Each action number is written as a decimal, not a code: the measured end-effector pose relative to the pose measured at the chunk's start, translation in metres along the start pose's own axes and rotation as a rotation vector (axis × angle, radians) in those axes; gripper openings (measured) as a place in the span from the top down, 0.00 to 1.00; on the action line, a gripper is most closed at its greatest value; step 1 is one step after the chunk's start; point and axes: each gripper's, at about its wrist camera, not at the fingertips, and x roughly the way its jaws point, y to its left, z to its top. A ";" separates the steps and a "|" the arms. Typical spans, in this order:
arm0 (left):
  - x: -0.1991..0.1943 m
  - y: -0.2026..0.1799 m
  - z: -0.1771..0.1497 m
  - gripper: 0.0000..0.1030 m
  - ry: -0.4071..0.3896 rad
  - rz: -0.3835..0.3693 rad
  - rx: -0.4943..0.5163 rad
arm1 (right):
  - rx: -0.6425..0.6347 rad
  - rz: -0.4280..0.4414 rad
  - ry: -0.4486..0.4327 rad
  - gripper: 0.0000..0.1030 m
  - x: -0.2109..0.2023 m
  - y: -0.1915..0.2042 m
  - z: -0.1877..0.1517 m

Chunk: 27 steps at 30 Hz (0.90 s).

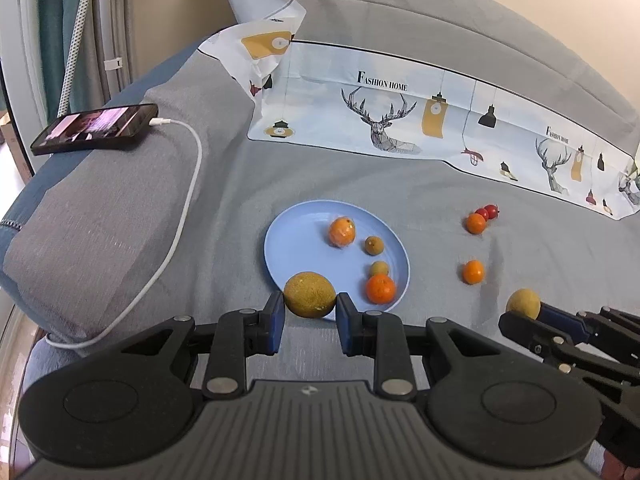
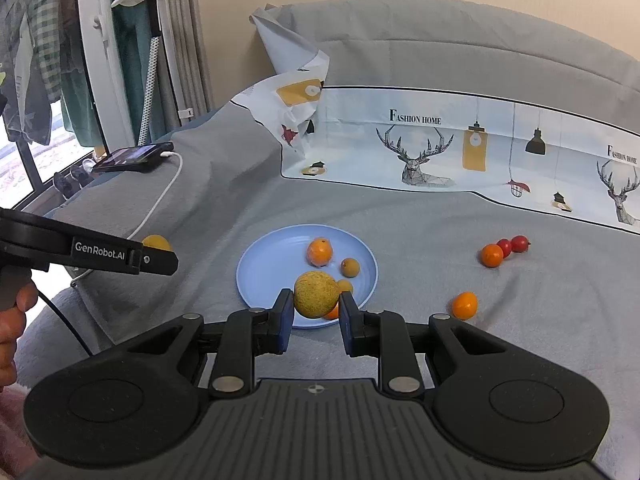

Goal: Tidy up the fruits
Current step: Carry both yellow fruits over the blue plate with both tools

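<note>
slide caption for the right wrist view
Right gripper holds a yellow-green fruit above the blue plate, three fruits visible on it.

The left gripper points forward and slightly down, its two blue-padded fingers pressed against either side of a yellow-green round fruit, which sits between the tips. In the right wrist view this gripper reaches in from the left edge as a black bar, and the person's left hand wraps the handle behind it, skin showing at the near left. The right gripper is level with it, to its right, also aimed forward; its blue pads clamp a second yellow-green fruit at the fingertips.
</note>
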 end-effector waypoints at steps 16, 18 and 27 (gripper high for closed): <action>0.042 -0.011 0.035 0.70 0.011 -0.002 0.006 | -0.008 -0.004 0.024 0.75 0.040 -0.009 0.016; 0.050 -0.012 0.038 0.70 0.019 -0.005 0.008 | -0.007 -0.005 0.033 0.75 0.049 -0.011 0.018; 0.095 -0.011 0.053 0.70 0.073 0.017 0.014 | -0.001 -0.004 0.079 0.75 0.097 -0.021 0.027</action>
